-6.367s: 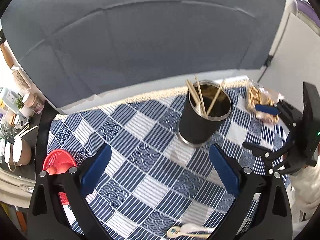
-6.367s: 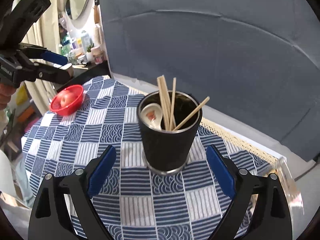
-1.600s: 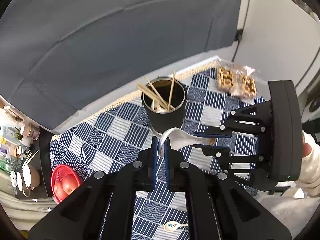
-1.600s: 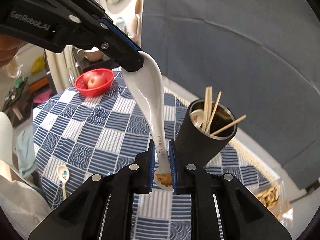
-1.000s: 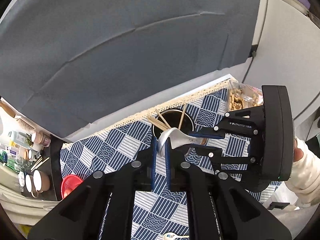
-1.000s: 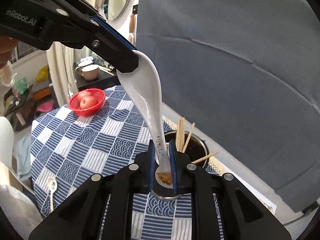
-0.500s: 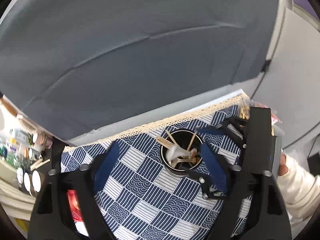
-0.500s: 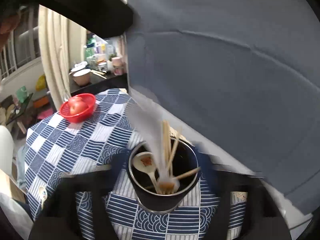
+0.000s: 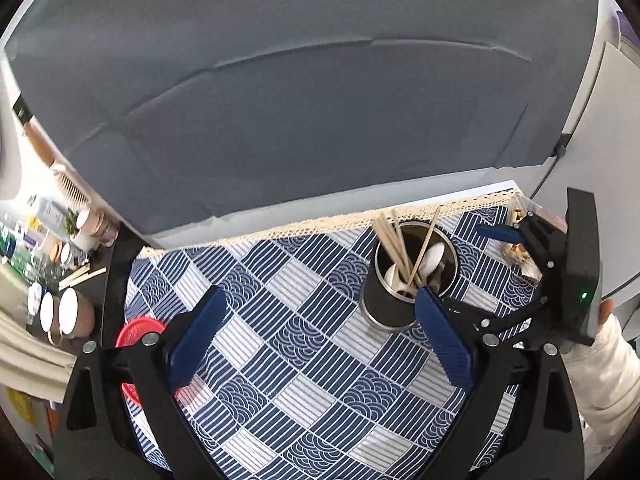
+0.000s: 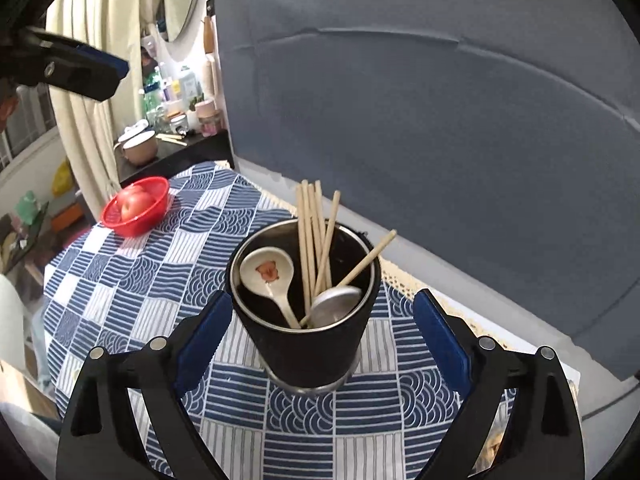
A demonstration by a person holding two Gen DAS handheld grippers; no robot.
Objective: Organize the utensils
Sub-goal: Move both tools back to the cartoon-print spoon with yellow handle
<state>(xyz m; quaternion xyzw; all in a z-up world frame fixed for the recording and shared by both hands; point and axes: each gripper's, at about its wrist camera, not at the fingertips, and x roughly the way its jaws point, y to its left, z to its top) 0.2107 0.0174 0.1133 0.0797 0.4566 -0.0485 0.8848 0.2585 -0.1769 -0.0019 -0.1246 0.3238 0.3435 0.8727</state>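
A black utensil cup stands on the blue checked tablecloth; it also shows in the left wrist view. It holds several wooden chopsticks, a white ceramic spoon with a picture in its bowl, and a second spoon bowl up. My right gripper is open and empty, its fingers on either side of the cup. My left gripper is open and empty, above the cloth left of the cup. The right gripper shows in the left wrist view.
A red basket with apples stands at the table's far left corner. A snack packet lies at the right edge by the lace trim. A dark side shelf holds mugs and bottles. A grey backdrop stands behind the table.
Both grippers held one white spoon over the cup a second ago. They have opened, the spoon now rests in the cup, and both grippers have drawn back.
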